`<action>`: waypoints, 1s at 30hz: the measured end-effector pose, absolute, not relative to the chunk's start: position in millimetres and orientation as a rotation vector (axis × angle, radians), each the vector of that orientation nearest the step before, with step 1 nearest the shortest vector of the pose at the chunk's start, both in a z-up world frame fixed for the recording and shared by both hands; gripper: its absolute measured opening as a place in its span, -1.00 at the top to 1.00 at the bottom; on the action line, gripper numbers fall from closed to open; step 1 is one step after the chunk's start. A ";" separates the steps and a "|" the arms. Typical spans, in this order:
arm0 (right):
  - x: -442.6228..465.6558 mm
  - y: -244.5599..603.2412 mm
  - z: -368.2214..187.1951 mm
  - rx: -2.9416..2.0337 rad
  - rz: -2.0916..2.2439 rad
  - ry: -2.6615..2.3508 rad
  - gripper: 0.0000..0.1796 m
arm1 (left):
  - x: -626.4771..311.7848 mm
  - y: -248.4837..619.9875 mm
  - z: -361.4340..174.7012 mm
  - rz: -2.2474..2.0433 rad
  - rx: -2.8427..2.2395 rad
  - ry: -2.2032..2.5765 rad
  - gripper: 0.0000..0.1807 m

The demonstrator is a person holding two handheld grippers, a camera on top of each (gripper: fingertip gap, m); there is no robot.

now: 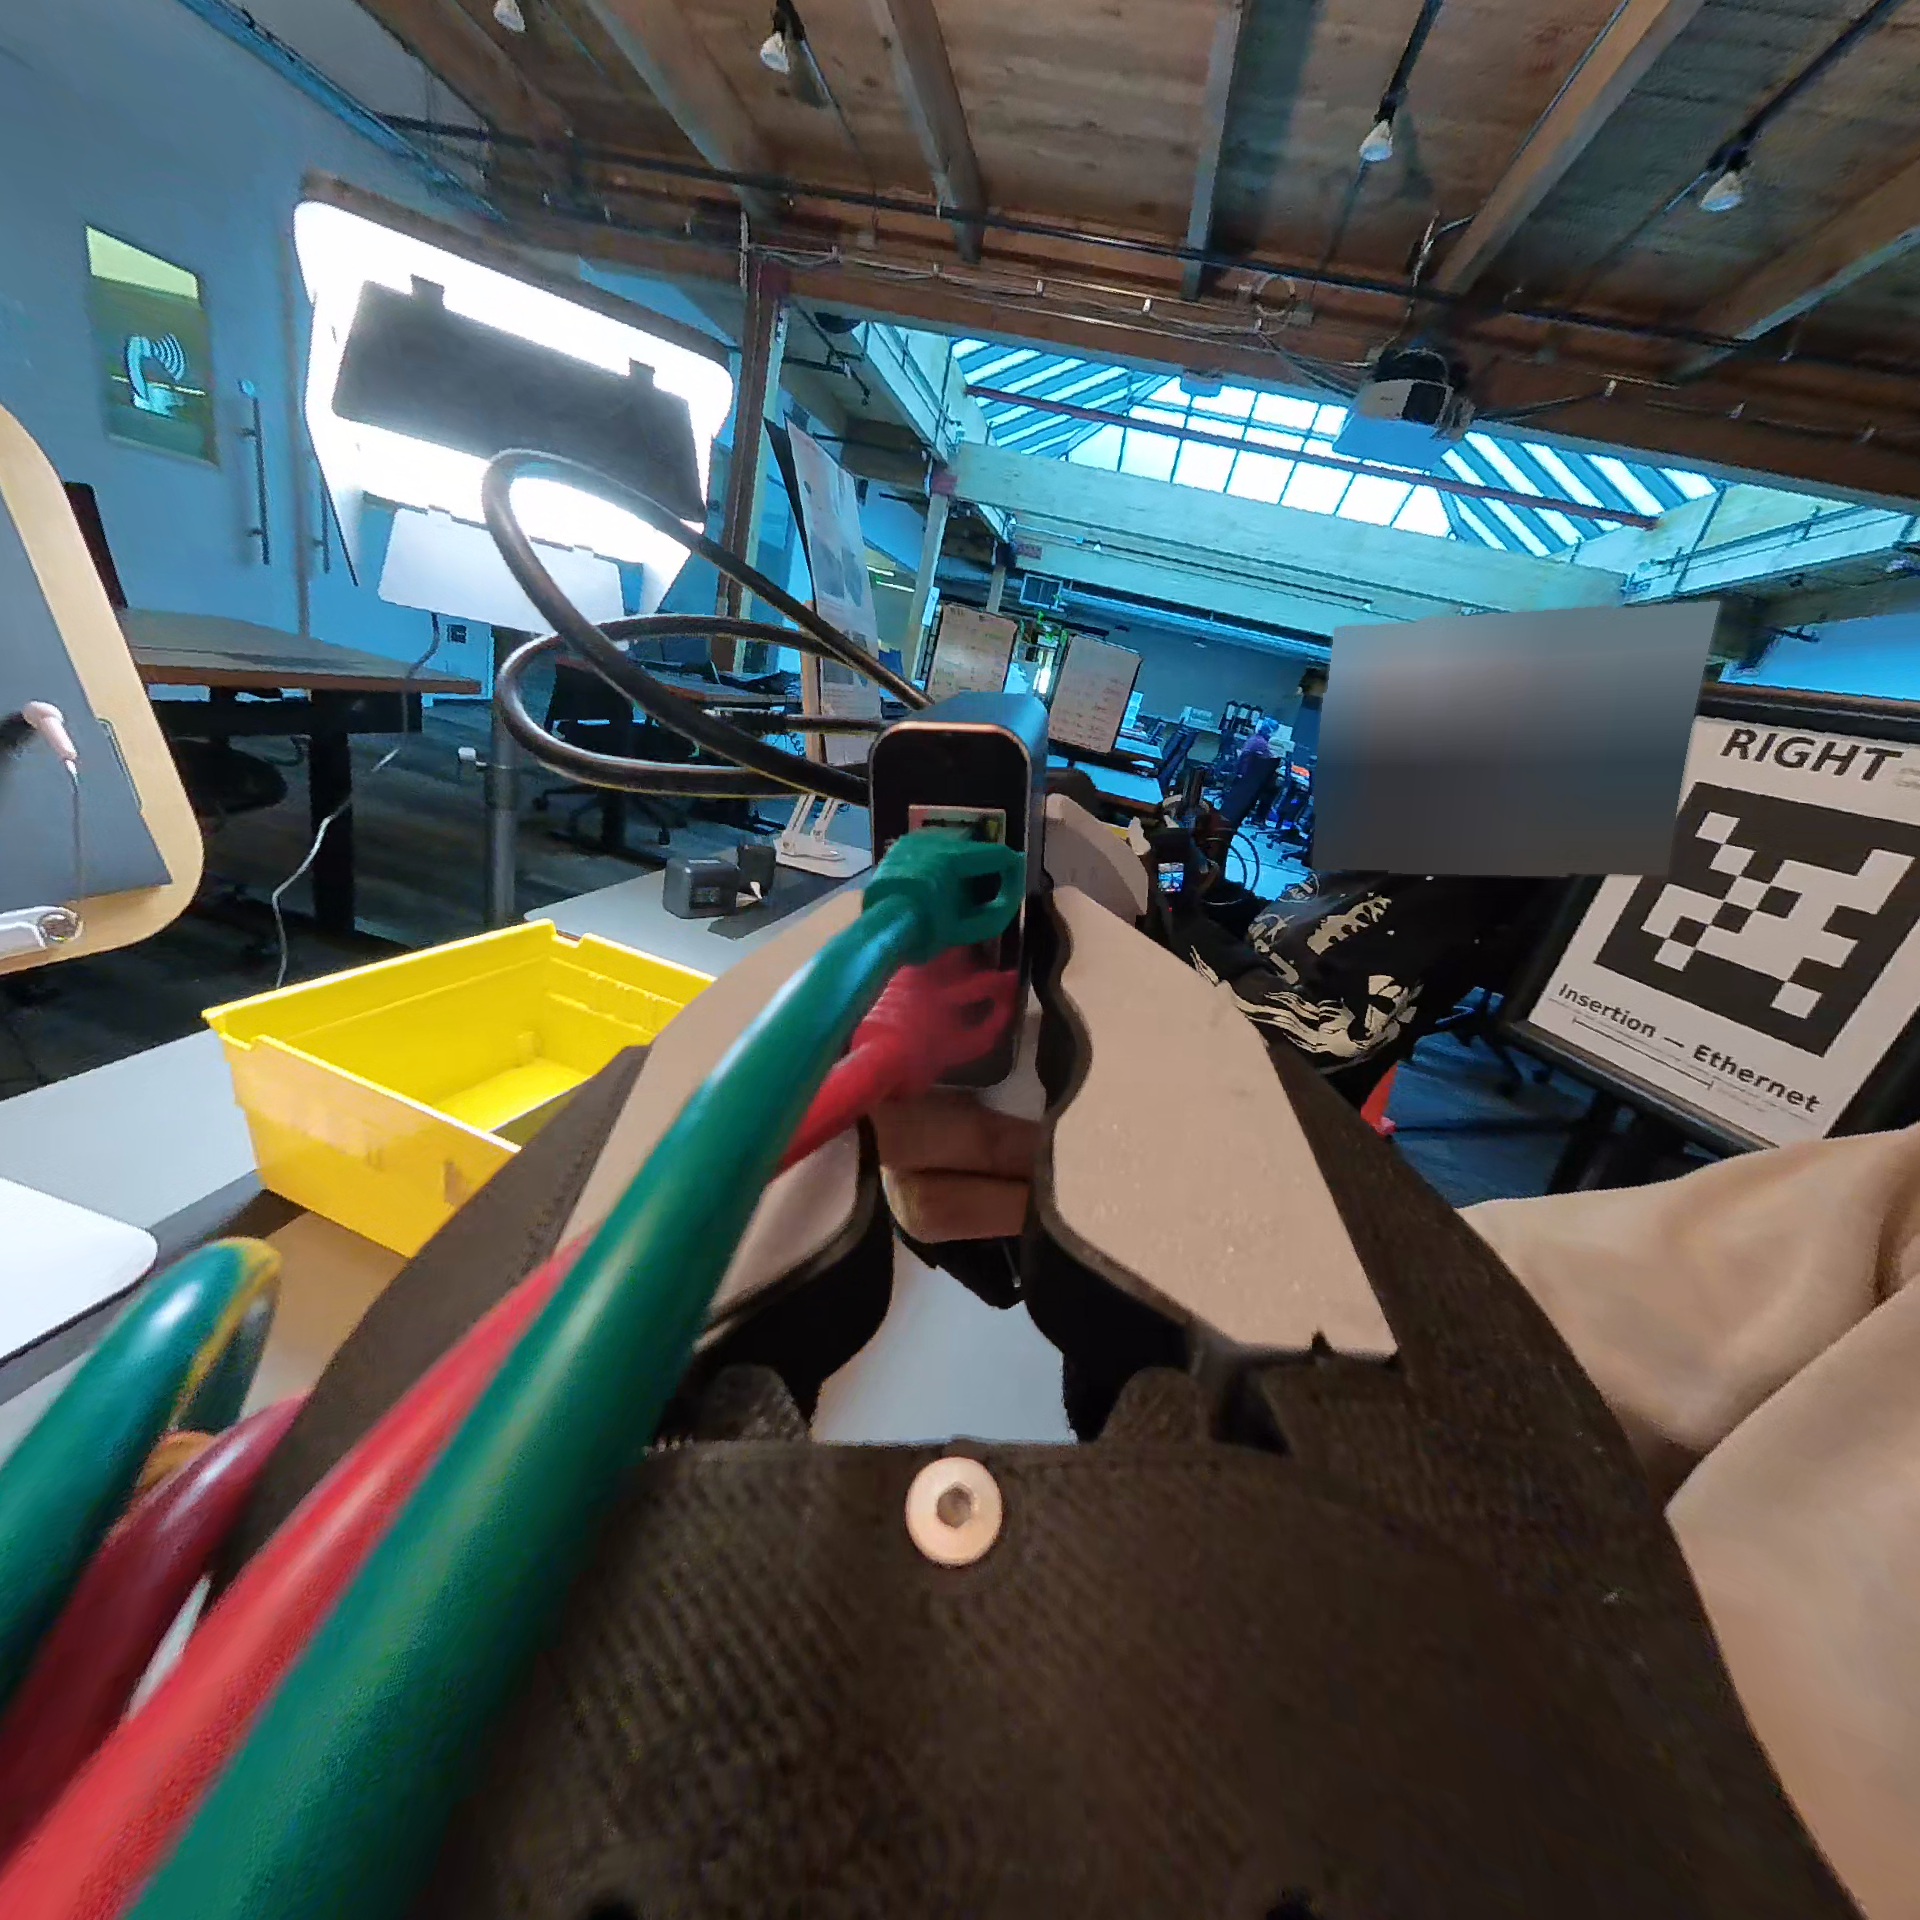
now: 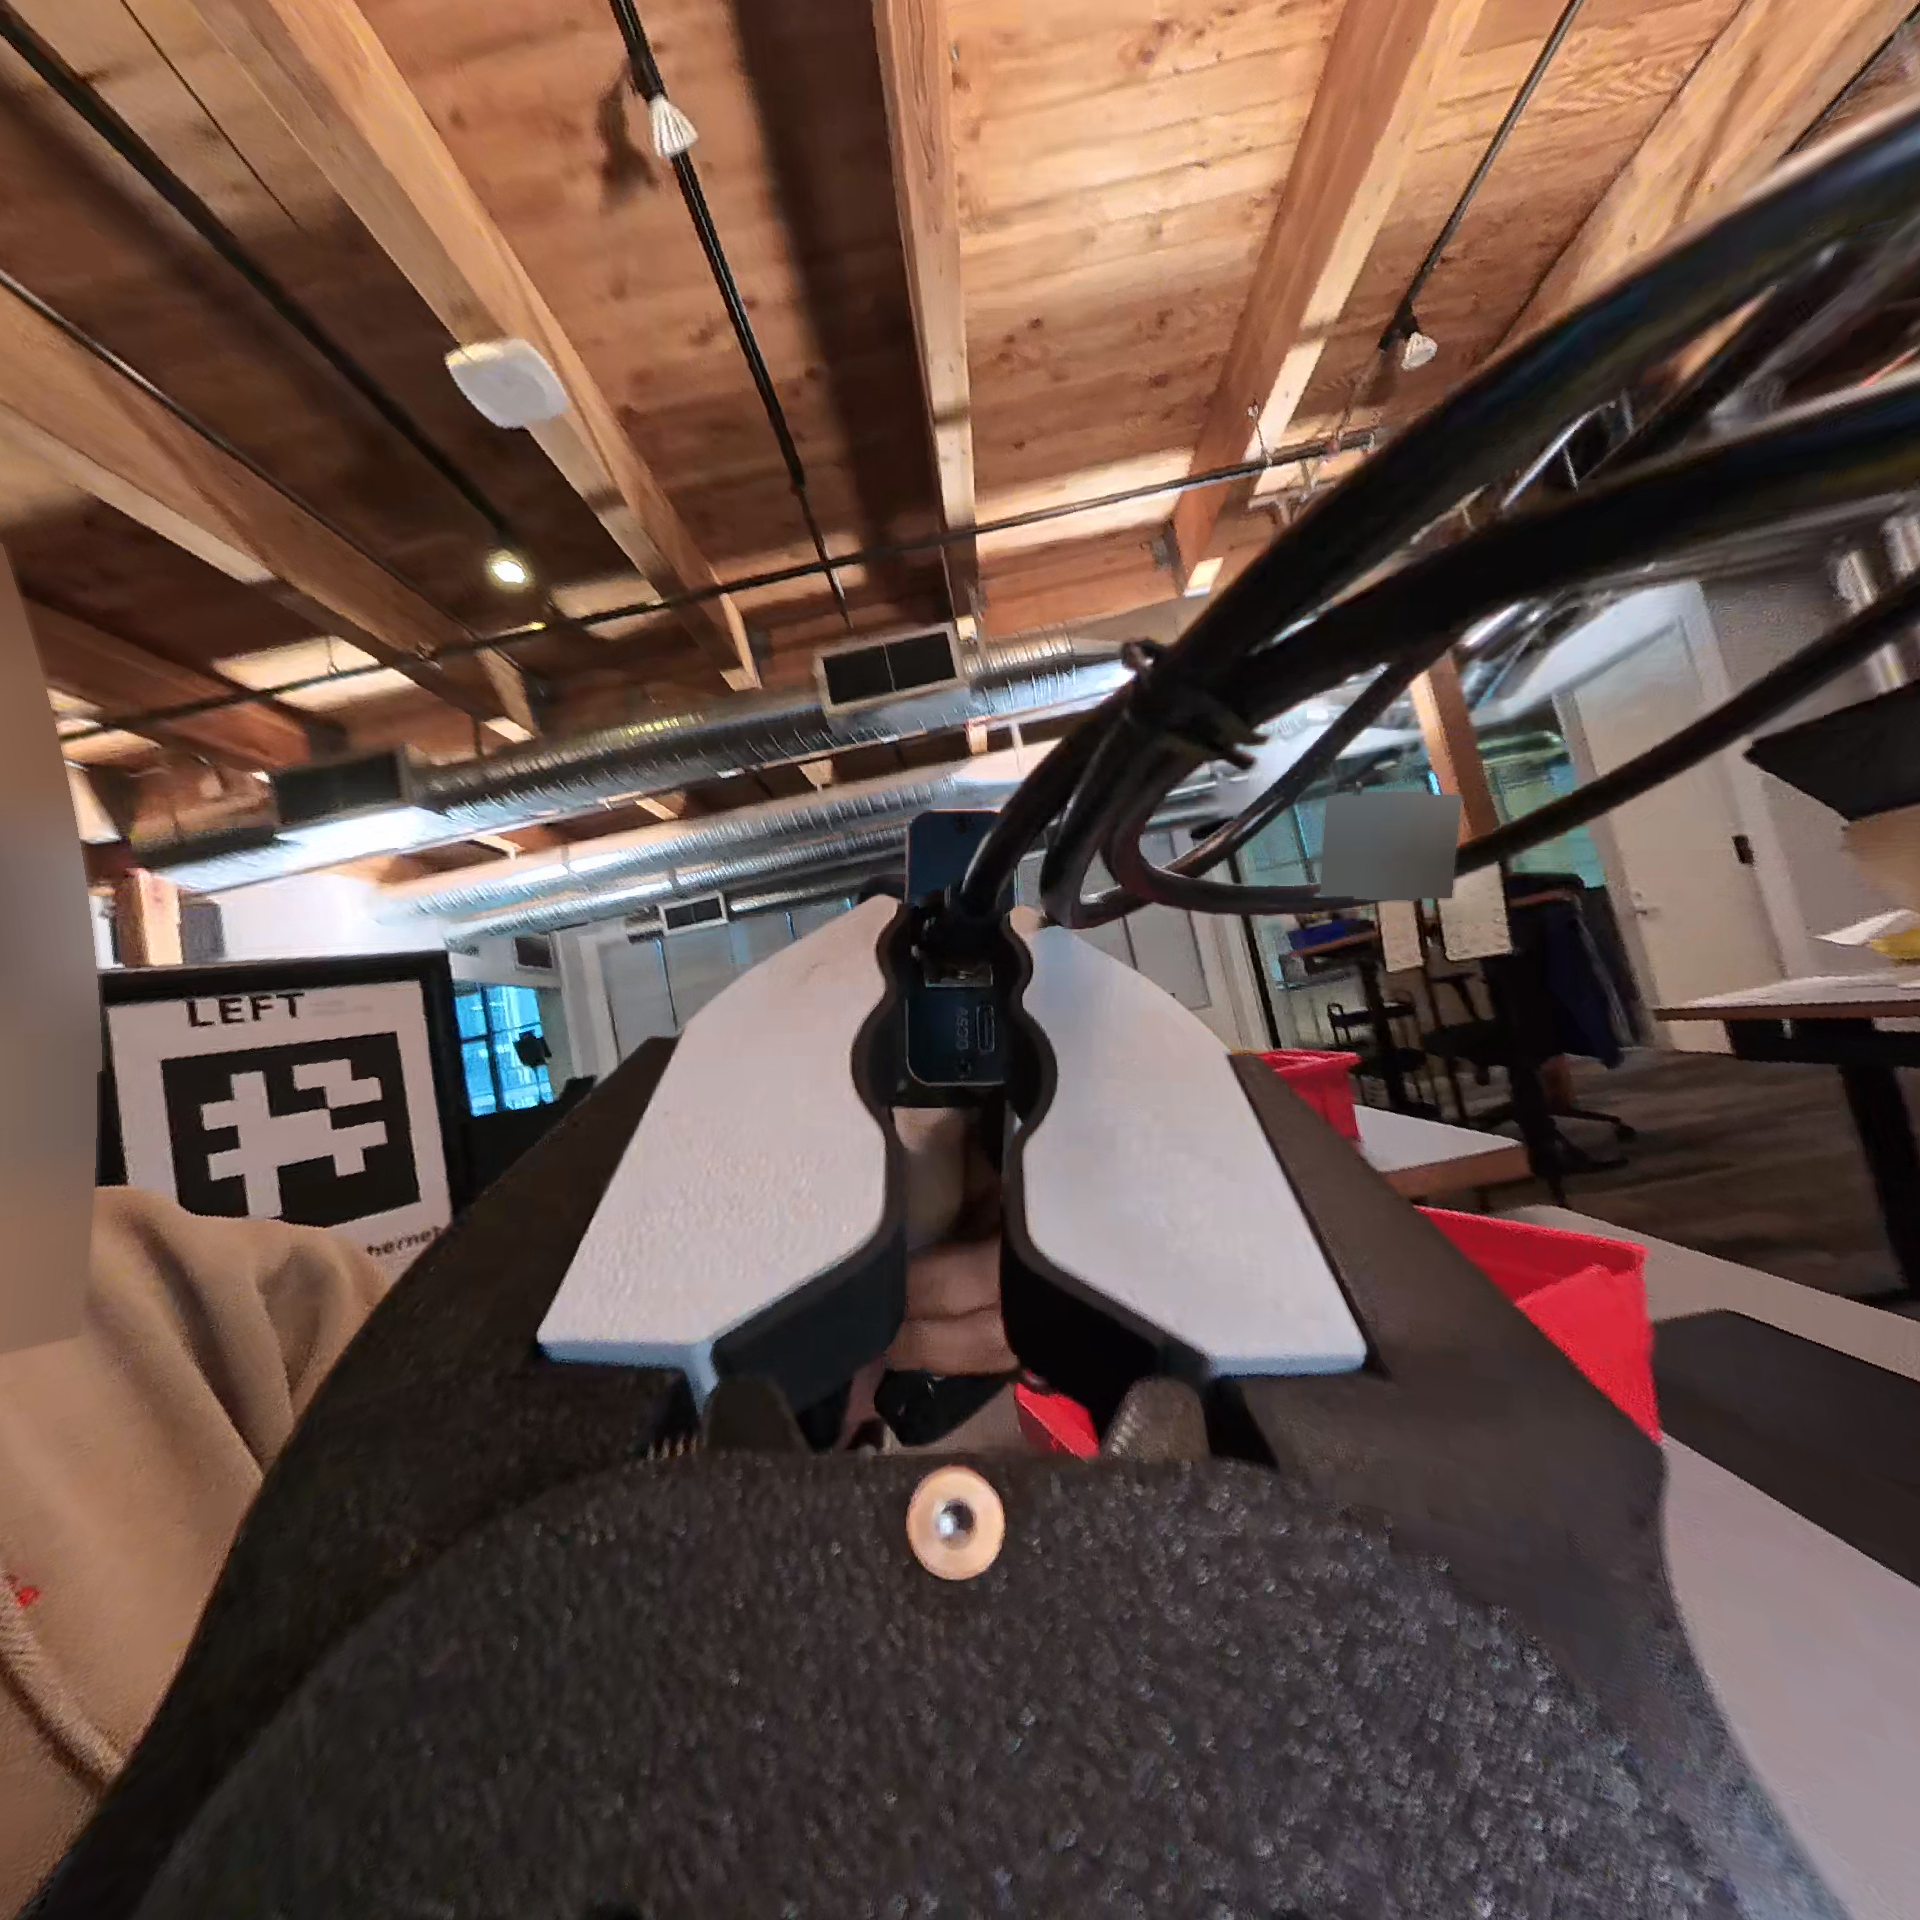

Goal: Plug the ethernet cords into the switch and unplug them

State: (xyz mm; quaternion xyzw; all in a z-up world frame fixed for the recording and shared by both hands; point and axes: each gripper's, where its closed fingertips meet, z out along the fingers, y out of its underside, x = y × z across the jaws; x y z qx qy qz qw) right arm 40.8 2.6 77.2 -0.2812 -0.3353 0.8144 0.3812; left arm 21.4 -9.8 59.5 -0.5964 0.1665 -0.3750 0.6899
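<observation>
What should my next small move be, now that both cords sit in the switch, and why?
Probably free the right gripper and take the green ethernet cord at its plug. It and the red ethernet cord look seated in the small dark rectangular switch, which both grippers seem to clamp, so unplugging remains.

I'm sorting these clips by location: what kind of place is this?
Probably an open-plan office or lab in a converted warehouse: exposed wooden ceiling beams, metal air ducts, skylights, and rows of desks with office chairs.

glossy green cord [image 1: 665,1174], matt fingers [image 1: 1174,1143]
</observation>
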 end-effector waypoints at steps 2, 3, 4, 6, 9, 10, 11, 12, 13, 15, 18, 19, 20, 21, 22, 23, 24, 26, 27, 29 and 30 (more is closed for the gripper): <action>42.1 3.7 78.6 -0.700 2.084 -0.826 0.83 | 23.3 -9.3 57.4 -0.849 -1.334 0.378 0.69; 44.0 3.9 80.4 -0.686 2.096 -0.808 0.83 | 25.1 -8.8 55.7 -0.858 -1.337 0.383 0.70; 47.2 3.8 83.2 -0.664 2.128 -0.788 0.82 | 27.5 -8.4 53.9 -0.867 -1.342 0.390 0.70; 53.0 5.7 88.3 -0.638 2.170 -0.761 0.81 | 32.5 -7.5 50.4 -0.867 -1.348 0.405 0.69; 50.0 6.3 85.2 -0.681 2.046 -0.866 0.84 | 30.5 -8.7 54.3 -0.854 -1.322 0.399 0.69; 47.8 4.2 81.9 -0.688 1.972 -0.931 0.85 | 28.4 -9.8 56.7 -0.858 -1.313 0.394 0.69; 45.4 2.8 79.0 -0.699 1.904 -0.986 0.85 | 26.8 -10.6 57.8 -0.860 -1.316 0.394 0.70; 44.3 2.4 77.9 -0.713 1.866 -1.021 0.85 | 25.6 -10.6 57.1 -0.847 -1.326 0.400 0.70; 44.3 1.6 77.6 -0.722 1.852 -1.050 0.85 | 25.3 -11.1 57.0 -0.836 -1.326 0.409 0.70; 44.6 1.7 75.9 -0.743 1.836 -1.102 0.84 | 25.7 -11.0 56.6 -0.829 -1.334 0.416 0.70; 45.8 0.7 71.2 -0.768 1.814 -1.182 0.82 | 27.1 -10.5 54.4 -0.833 -1.339 0.425 0.70; 44.8 -1.4 67.3 -0.777 1.791 -1.225 0.80 | 26.9 -10.7 55.0 -0.846 -1.335 0.421 0.70; 44.0 -2.6 64.6 -0.783 1.762 -1.255 0.77 | 26.1 -10.9 55.3 -0.852 -1.337 0.421 0.70; 43.2 -1.8 64.1 -0.789 1.728 -1.260 0.79 | 25.7 -11.2 54.8 -0.841 -1.343 0.433 0.70; 42.7 -1.8 65.2 -0.775 1.698 -1.246 0.79 | 25.9 -11.8 54.7 -0.822 -1.346 0.448 0.70; 42.5 -3.1 66.6 -0.766 1.700 -1.233 0.79 | 25.8 -12.9 56.2 -0.813 -1.342 0.454 0.70; 42.7 -5.0 67.5 -0.764 1.720 -1.236 0.80 | 25.7 -14.3 57.3 -0.814 -1.341 0.459 0.70; 42.9 -5.7 66.8 -0.766 1.726 -1.252 0.81 | 25.9 -15.5 57.6 -0.809 -1.347 0.469 0.70; 43.3 -5.8 66.8 -0.765 1.727 -1.255 0.81 | 26.1 -15.5 57.5 -0.802 -1.348 0.472 0.70; 43.8 -6.3 67.0 -0.768 1.749 -1.255 0.82 | 26.7 -15.6 57.6 -0.806 -1.346 0.476 0.70; 43.5 -7.0 67.3 -0.768 1.755 -1.254 0.82 | 26.5 -15.7 57.9 -0.802 -1.340 0.479 0.70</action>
